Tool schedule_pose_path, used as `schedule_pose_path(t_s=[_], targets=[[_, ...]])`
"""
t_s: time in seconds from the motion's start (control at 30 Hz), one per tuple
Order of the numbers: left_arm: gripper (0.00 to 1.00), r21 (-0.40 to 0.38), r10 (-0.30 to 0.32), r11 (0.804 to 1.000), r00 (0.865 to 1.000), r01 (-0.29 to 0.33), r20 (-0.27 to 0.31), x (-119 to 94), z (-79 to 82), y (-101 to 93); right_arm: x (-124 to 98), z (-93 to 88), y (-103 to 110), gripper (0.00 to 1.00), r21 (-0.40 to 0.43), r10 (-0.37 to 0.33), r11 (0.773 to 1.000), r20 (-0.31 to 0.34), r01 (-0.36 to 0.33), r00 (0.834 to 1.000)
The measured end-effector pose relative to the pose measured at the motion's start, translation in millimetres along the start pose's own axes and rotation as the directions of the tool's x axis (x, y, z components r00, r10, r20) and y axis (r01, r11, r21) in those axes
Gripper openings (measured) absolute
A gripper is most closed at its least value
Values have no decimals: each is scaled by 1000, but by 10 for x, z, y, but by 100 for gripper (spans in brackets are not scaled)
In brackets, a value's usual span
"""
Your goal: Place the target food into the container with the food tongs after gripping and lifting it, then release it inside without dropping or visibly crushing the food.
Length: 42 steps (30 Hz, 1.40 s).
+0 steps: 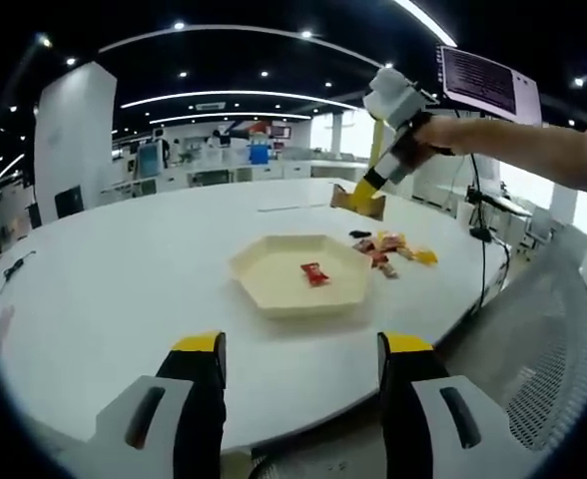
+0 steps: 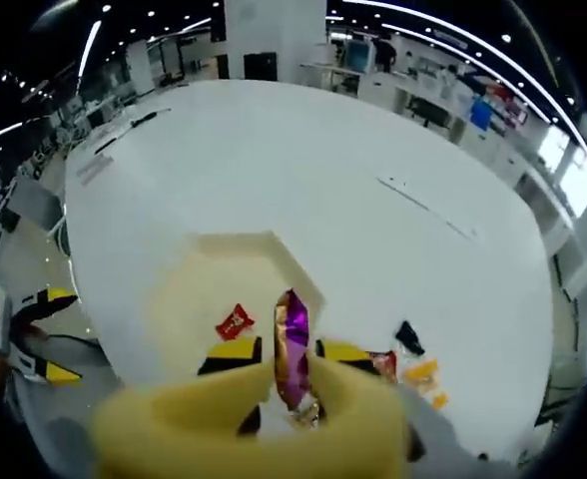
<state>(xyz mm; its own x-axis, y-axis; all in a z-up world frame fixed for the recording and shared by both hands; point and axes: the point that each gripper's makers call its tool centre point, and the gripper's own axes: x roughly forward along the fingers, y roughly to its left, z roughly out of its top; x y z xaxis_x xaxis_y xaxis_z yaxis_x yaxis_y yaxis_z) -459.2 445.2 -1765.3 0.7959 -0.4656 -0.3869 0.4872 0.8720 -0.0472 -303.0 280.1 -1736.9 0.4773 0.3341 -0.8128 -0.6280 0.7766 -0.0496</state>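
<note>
A cream hexagonal tray [image 1: 274, 289] sits on the white table with one red packet [image 1: 314, 273] in it. My left gripper [image 1: 301, 349] is open at the near table edge, short of the tray, with nothing between its fingers. My right gripper [image 1: 378, 175], held by a hand, hangs above the table beyond the tray and is shut on yellow food tongs [image 1: 359, 200]. In the right gripper view the tongs [image 2: 194, 424] pinch an upright purple packet [image 2: 293, 344] over the tray's [image 2: 204, 279] right edge, near the red packet [image 2: 236, 321].
A small pile of snack packets [image 1: 393, 249] lies just right of the tray, with a black item [image 2: 406, 339] beside it. A grey mesh chair [image 1: 543, 349] stands at the table's right edge. The left gripper [image 2: 54, 334] shows at the far left of the right gripper view.
</note>
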Motion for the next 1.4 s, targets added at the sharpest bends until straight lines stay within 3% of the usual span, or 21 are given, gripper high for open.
schedule_pose_path(t_s=[0.4, 0.5, 0.6, 0.93, 1.1, 1.27, 1.4], targets=[[58, -6, 5, 1000, 1000, -5, 3, -3, 3, 1, 145, 298, 505, 21, -70, 73, 995, 17, -71, 997], [58, -8, 6, 1000, 1000, -6, 3, -4, 2, 2, 139, 442, 633, 29, -68, 128, 990, 87, -122, 988], [58, -9, 5, 1000, 1000, -5, 3, -4, 0, 2, 140, 445, 638, 29, -101, 110, 990, 76, -102, 991], [58, -12, 5, 1000, 1000, -5, 5, -7, 5, 2, 114, 315, 477, 29, -104, 90, 991, 55, -84, 994], [57, -13, -1, 1000, 1000, 1, -1, -4, -4, -5, -3, 177, 273, 30, -39, 95, 995, 67, -93, 993], [57, -13, -2, 1000, 1000, 2, -8, -3, -14, -6, -97, -22, 36, 30, -55, 86, 995, 95, -81, 992], [57, -13, -3, 1000, 1000, 3, -15, -1, -25, -5, -100, -265, -89, 30, -51, 135, 990, 116, -130, 984]])
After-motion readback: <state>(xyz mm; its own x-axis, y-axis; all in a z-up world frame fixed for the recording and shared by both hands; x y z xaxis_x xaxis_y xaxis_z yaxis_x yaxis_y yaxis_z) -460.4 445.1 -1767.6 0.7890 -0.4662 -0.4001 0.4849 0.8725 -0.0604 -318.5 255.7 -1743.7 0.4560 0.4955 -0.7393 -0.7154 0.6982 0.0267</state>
